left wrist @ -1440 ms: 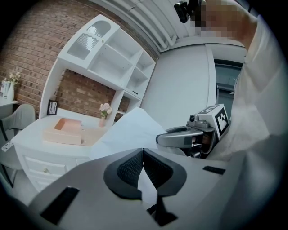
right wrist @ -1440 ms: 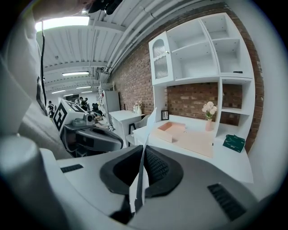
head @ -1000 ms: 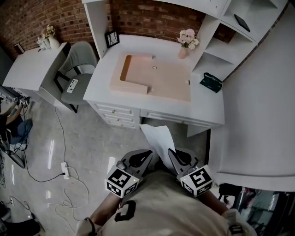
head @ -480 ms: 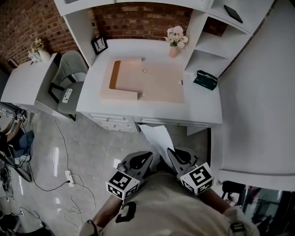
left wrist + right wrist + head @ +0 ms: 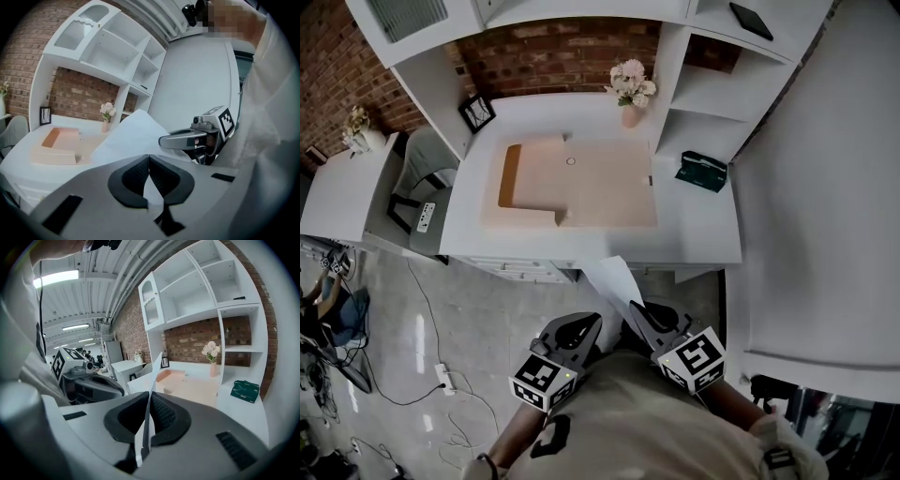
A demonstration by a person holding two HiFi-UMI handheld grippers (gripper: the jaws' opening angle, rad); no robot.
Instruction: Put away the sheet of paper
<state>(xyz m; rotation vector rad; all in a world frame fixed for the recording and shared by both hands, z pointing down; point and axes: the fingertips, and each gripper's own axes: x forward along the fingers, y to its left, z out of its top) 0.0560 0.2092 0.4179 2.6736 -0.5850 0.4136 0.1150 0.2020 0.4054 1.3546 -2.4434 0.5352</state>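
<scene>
The white sheet of paper (image 5: 613, 281) stands on edge between both grippers, just short of the desk's front edge. My right gripper (image 5: 635, 309) is shut on it; in the right gripper view (image 5: 149, 397) the sheet (image 5: 151, 380) runs edge-on through the pads. My left gripper (image 5: 598, 322) is shut too, and in its own view (image 5: 149, 157) a pale sliver of paper (image 5: 131, 136) shows between the pads. An open tan folder (image 5: 572, 187) lies flat on the white desk (image 5: 703, 230).
On the desk stand a pink vase of flowers (image 5: 630, 89), a small picture frame (image 5: 476, 112) and a green box (image 5: 703, 171). A grey chair (image 5: 422, 169) and a side table (image 5: 337, 187) are left. A power strip (image 5: 441, 375) and cables lie on the floor. A white wall (image 5: 825, 234) is right.
The desk has drawn nearer and slid left and down in the head view. Both grippers have stayed shut on the sheet and moved forward with it.
</scene>
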